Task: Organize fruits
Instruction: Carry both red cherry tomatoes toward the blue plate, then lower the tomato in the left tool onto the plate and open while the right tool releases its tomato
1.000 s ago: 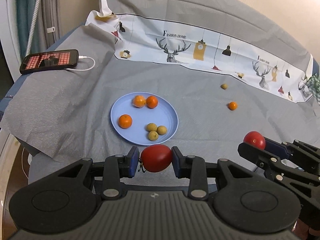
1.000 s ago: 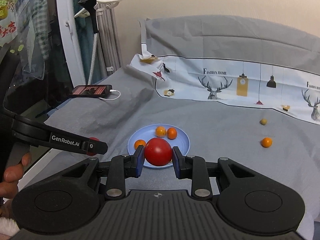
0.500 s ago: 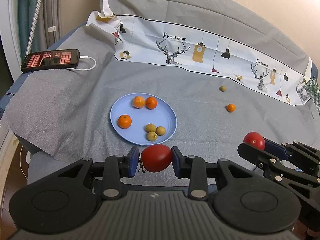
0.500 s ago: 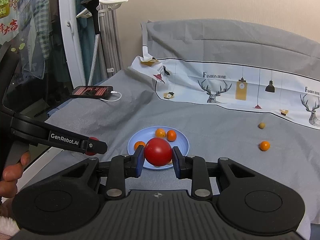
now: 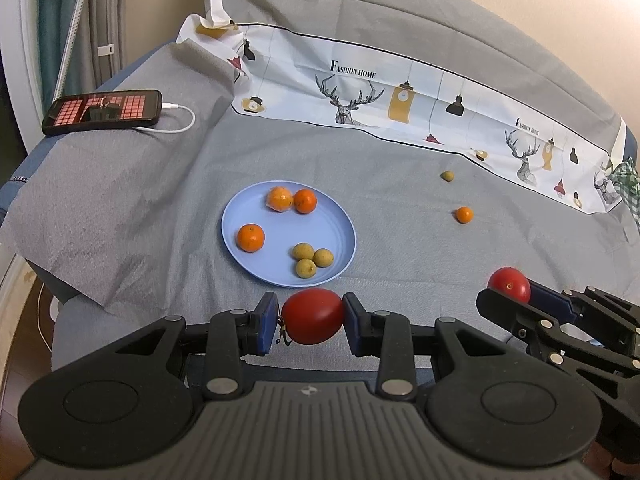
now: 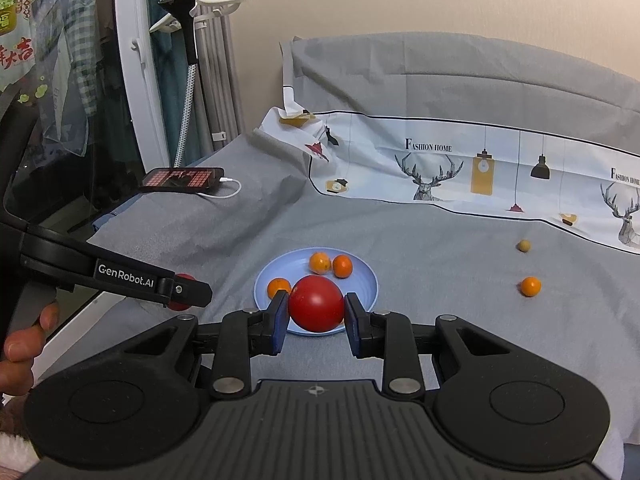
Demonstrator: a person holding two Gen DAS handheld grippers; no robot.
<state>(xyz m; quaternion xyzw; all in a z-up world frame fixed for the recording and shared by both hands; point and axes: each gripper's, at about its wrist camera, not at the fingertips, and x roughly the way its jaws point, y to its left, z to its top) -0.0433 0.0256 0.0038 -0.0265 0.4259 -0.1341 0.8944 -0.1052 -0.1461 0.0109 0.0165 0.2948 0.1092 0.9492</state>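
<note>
From the left wrist camera, the left gripper (image 5: 312,322) is clamped on a red tomato (image 5: 313,316), the blue pads pressing both its sides, and it hangs just short of the near rim of the blue plate (image 5: 244,216). The plate lies on the grey sheet (image 5: 120,208) and already carries three oranges (image 5: 251,237) on its far and left side and three small brown fruits (image 5: 307,268) in a cluster at the near right. A fourth small orange (image 5: 464,214) and one more brown fruit (image 5: 447,176) lie loose on the sheet, well apart from the plate. At the right edge the right gripper (image 5: 516,300) shows side-on with a second tomato (image 5: 509,285).

From the right wrist camera, the right gripper is likewise closed on its round tomato (image 6: 316,308), which hides the near half of the plate (image 6: 364,276). The left gripper (image 6: 188,294) crosses the left of the frame; only a sliver of red shows at its tip.

The step looks like setting both tomatoes on the plate. It would go best one at a time: bring the left tomato low over the bare middle, between the lone orange and the brown cluster, open only when it rests on the plate so it does not roll, then place the right one touching it. Height above the plate is hard to judge through the fisheye, so descend slowly.
</note>
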